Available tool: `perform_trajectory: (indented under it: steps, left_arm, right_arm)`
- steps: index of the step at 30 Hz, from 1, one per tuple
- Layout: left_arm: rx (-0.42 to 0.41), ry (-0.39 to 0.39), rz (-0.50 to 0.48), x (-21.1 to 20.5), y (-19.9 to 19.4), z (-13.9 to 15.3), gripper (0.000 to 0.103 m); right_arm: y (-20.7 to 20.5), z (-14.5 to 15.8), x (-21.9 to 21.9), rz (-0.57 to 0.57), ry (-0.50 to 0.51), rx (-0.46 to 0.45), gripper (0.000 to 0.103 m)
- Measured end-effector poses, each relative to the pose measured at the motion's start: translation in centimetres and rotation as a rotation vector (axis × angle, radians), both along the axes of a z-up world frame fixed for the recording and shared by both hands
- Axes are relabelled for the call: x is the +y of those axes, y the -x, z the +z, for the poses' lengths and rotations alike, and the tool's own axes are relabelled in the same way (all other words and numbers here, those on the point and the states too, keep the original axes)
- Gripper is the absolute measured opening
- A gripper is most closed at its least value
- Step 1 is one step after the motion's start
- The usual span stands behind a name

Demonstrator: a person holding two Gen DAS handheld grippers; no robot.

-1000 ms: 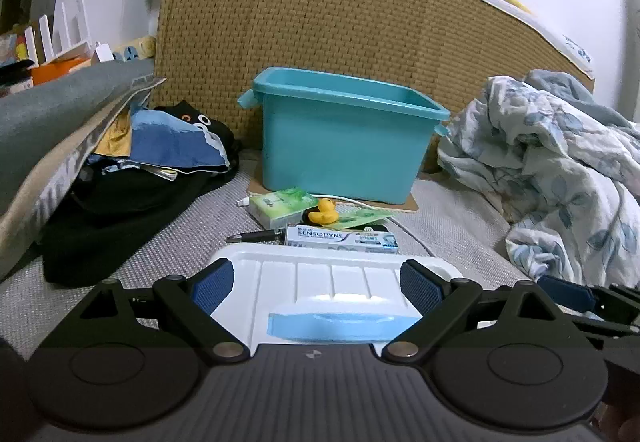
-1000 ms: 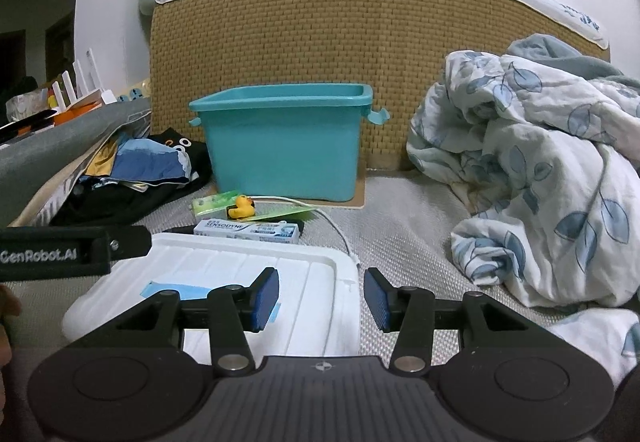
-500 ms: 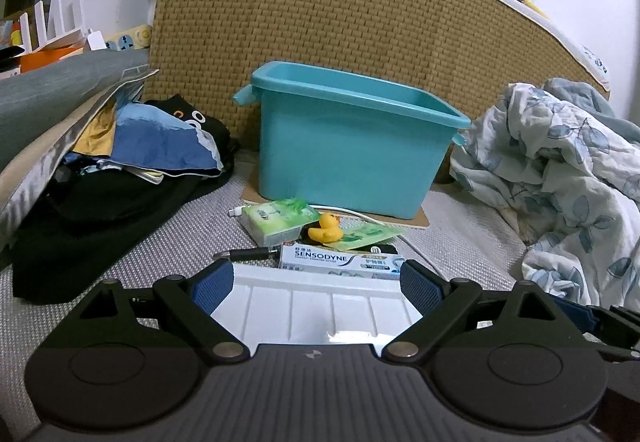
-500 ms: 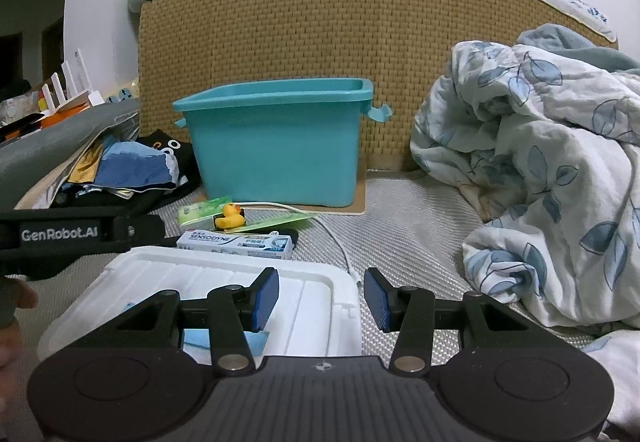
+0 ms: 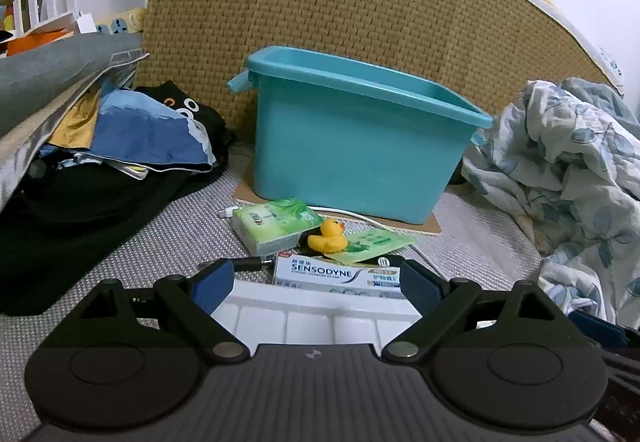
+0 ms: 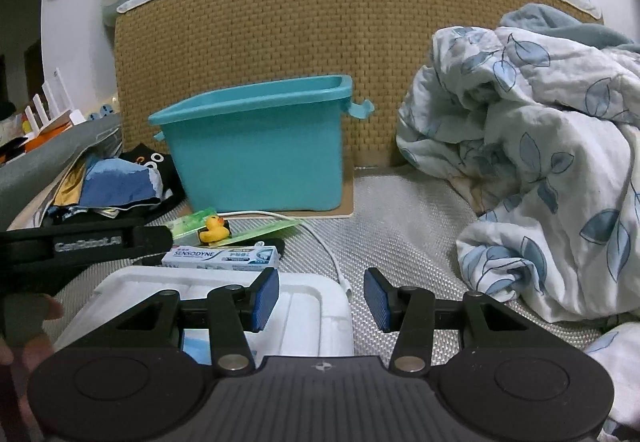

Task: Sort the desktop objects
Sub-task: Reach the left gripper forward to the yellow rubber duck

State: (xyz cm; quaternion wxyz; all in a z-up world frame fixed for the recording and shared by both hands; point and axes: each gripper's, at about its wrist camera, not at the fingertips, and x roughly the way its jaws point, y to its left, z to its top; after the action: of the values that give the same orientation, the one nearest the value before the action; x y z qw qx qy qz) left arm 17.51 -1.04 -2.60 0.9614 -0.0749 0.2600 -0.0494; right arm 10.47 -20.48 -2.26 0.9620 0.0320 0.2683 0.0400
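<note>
Before teal bin (image 5: 360,146): toothpaste box (image 5: 338,276), rubber duck (image 5: 328,236).

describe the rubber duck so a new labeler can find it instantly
Find the teal bin against the woven headboard. In front of it lies a small clutter: a green tissue pack and a Sensodyne box. The rubber duck sits between them, the only yellow, rounded item.

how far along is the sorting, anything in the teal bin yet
Nothing looks sorted so far: the bin's inside is hidden from both views. The yellow rubber duck, white Sensodyne toothpaste box and green tissue pack lie on the grey mat in front of the teal plastic bin. Both tongs, left and right, are open and empty above the white lid. All the sorting is left.
</note>
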Motion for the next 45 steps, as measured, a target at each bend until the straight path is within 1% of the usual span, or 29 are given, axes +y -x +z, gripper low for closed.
perform_trajectory:
  steps: [4, 9, 15, 19, 22, 25, 27, 29, 34, 36, 37, 40, 43, 45]
  left_arm:
    - [0.009, 0.002, 0.001, -0.2, -1.2, -0.3, 0.093]
    - [0.019, -0.022, -0.002, -1.0, -3.2, -0.3, 0.091]
    - [0.031, -0.044, -0.010, -2.3, -5.8, -0.3, 0.089]
    - [0.045, -0.069, -0.020, -3.3, -7.0, -0.8, 0.087]
    - [0.066, -0.079, -0.024, -3.9, -7.7, -1.4, 0.080]
    - [0.079, -0.086, -0.018, -4.1, -8.3, -1.9, 0.078]
    - [0.088, -0.086, -0.015, -4.1, -8.6, -2.1, 0.075]
    - [0.099, -0.086, -0.011, -4.1, -8.9, -2.2, 0.067]
    - [0.127, -0.088, -0.003, -4.1, -9.6, -2.4, 0.060]
    - [0.139, -0.088, 0.000, -4.0, -9.9, -2.5, 0.053]
    - [0.144, -0.089, 0.001, -4.0, -10.1, -2.6, 0.046]
    - [0.160, -0.090, 0.006, -4.0, -10.5, -2.7, 0.044]
    - [0.164, -0.087, 0.016, -3.9, -10.7, -2.8, 0.036]
    - [0.165, -0.080, 0.016, -3.7, -10.7, -2.8, 0.035]
  right_arm:
    - [0.0, 0.1, 0.0, -0.004, 0.004, -0.006, 0.051]
    - [0.0, -0.2, -0.1, -0.013, -0.007, 0.013, 0.051]
    - [0.0, -0.1, -0.3, -0.019, -0.020, 0.011, 0.051]
    - [-0.1, -0.1, -0.5, -0.025, -0.032, 0.020, 0.051]
    - [0.0, -0.1, -0.5, -0.024, -0.037, 0.024, 0.051]
    - [0.0, -0.2, -0.4, -0.019, -0.037, 0.028, 0.051]
    - [0.0, -0.2, -0.4, -0.016, -0.037, 0.029, 0.051]
    - [0.0, -0.2, -0.4, -0.016, -0.039, 0.030, 0.051]
    - [0.0, -0.2, -0.4, -0.012, -0.048, 0.037, 0.051]
    - [0.1, -0.2, -0.4, -0.009, -0.048, 0.038, 0.051]
    - [0.1, -0.3, -0.3, -0.008, -0.048, 0.038, 0.051]
    - [0.1, -0.3, -0.3, -0.006, -0.047, 0.040, 0.051]
    - [0.1, -0.4, -0.3, -0.008, -0.048, 0.044, 0.051]
    - [0.1, -0.3, -0.4, -0.010, -0.050, 0.043, 0.051]
